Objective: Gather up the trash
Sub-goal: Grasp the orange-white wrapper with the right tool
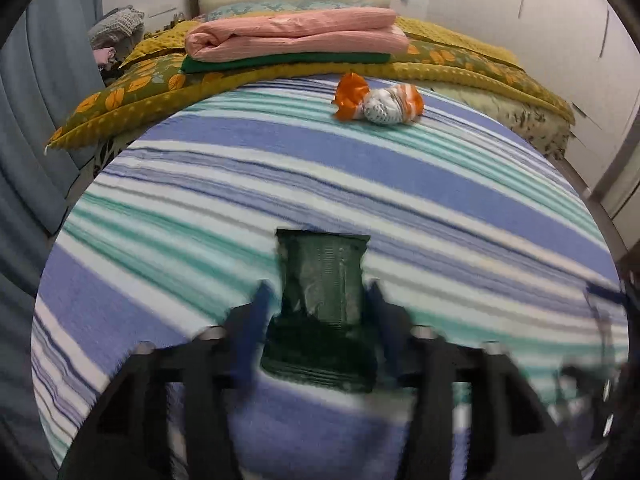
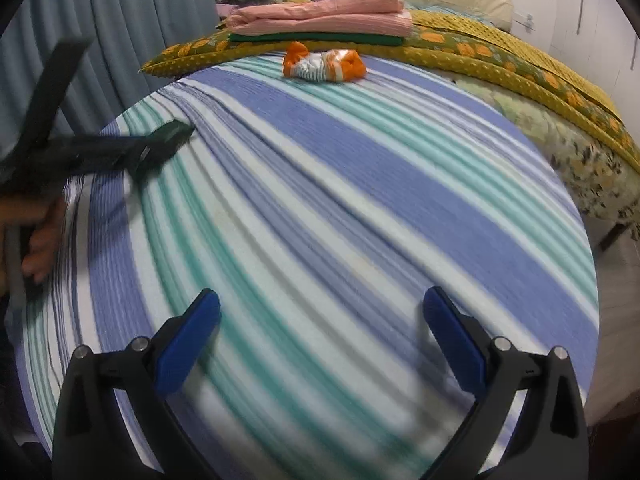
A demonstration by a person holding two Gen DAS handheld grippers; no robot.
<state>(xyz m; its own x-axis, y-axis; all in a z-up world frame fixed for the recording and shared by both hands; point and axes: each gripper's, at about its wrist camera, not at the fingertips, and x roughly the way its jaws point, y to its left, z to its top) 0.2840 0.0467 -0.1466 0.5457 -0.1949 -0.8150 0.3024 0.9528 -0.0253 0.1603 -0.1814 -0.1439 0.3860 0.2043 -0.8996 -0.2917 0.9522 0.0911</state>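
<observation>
Person's hand (image 2: pixel 38 236): at the far left of the right wrist view, fingers curled around the handle of the left gripper, which reaches out level over the bed.
Left gripper (image 1: pixel 318 300): low over the striped sheet (image 1: pixel 400 184), its blue fingers (image 1: pixel 256 312) close on either side of a dark green wrapper (image 1: pixel 322 280). The jaws are nearly together and appear clamped on it, though blur softens the contact.
Dark green wrapper: a flat, crinkled packet between the left fingertips, its free end sticking out forward past them. In the right wrist view it shows as a dark shape at the tip of the left gripper (image 2: pixel 168 140).
Right gripper (image 2: pixel 322 328): hovers over the striped sheet near the bed's front, pointing toward the headboard — jaws wide apart, nothing between the blue pads (image 2: pixel 188 344).
Orange-and-white bundle (image 1: pixel 378 102): a crumpled wad lying on the sheet far ahead, just before the mustard quilt (image 1: pixel 132 92), well apart from both grippers.
Folded pink blanket (image 1: pixel 296 34): stacked on a green cloth (image 1: pixel 280 62) behind the bundle, on the quilt.
Curtain (image 2: pixel 132 24): blue-grey folds along the left side of the bed.
</observation>
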